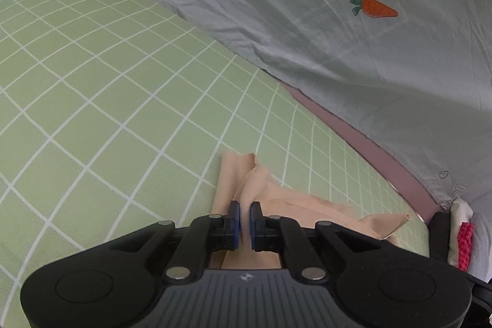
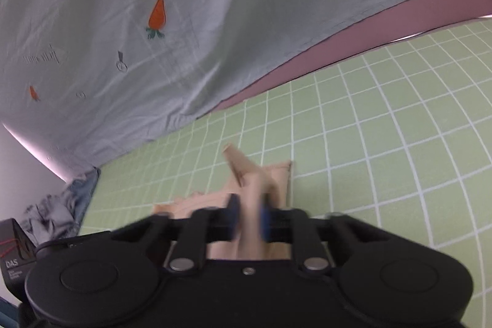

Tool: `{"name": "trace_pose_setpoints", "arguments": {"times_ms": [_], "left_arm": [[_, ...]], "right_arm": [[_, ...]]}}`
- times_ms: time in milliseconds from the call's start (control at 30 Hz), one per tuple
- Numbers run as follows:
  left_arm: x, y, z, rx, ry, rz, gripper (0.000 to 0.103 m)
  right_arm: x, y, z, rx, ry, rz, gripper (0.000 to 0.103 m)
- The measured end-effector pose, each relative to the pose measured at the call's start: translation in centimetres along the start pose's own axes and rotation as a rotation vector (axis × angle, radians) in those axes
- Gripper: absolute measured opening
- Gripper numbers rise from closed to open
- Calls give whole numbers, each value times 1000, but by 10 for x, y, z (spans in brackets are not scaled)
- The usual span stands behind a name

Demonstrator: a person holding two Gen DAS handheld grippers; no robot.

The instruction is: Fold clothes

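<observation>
Both tools, left tool (image 1: 245, 212) and right tool (image 2: 249, 211), clench crumpled peach garment (image 1: 255, 183).

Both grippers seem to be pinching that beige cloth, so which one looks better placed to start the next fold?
Probably the left gripper: its view is sharp, its pads are clamped on a raised pleat of the beige garment. The right gripper also grips it, but its view is blurred.

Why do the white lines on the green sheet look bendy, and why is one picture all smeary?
Both wrist views use fisheye lenses, which curve the green grid sheet. The right wrist view smears the right gripper and peach cloth; the left wrist view is sharper.
</observation>
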State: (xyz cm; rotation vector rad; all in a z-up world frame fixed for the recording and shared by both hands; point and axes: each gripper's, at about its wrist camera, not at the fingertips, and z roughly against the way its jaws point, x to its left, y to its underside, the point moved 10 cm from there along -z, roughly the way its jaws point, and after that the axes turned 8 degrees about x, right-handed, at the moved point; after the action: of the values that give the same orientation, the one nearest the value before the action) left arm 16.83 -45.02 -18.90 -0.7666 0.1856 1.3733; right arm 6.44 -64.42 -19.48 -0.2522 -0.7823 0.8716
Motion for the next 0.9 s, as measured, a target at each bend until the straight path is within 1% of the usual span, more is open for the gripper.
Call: {"name": "trace_pose_setpoints", "arguments": {"times_ms": [33,67,100,133,200,233,267,300,333,367,400,500,600,667,833,900], "left_arm": [[2,0,1,3,3,11,8],[3,0,2,6,6,20,8],[2,-2,6,4,1,15,9],[1,-4,9,0,-9,5,13],[-2,-7,20,-7,-11,-15,16],[-3,-7,25,-7,-7,-18,24],[-4,-6,30,-5,-3,-22,34],[-4,-5,35,2,7,-20,39],[-4,-3,39,10,20,-15,50],[-4,1,42,21,31,-8,61],[-5,6,43,37,38,-2,64],[-5,20,41,85,31,-7,66],[-4,31,38,116,24,-7,69],[-3,38,36,138,19,-7,73],[-10,40,36,153,65,-23,71],[-11,44,32,166,77,-22,58]], "right_arm": [[-2,1,-2,6,22,1,18],[-5,1,-2,11,47,0,25],[-8,2,0,8,74,-10,44],[-10,2,5,-1,87,-27,53],[-14,5,19,-15,72,-64,54],[-16,7,26,-18,48,-84,58],[-16,11,32,-15,31,-99,61],[-17,16,36,-8,18,-109,67],[-17,20,41,-2,6,-119,70],[-17,24,44,5,0,-120,70],[-17,28,42,15,1,-113,72],[-16,37,29,62,19,-105,73],[-10,41,12,92,-12,-122,73],[-3,41,5,105,-16,-112,73],[11,44,-9,143,-5,-47,75],[15,46,-12,150,-5,-13,74]]}}
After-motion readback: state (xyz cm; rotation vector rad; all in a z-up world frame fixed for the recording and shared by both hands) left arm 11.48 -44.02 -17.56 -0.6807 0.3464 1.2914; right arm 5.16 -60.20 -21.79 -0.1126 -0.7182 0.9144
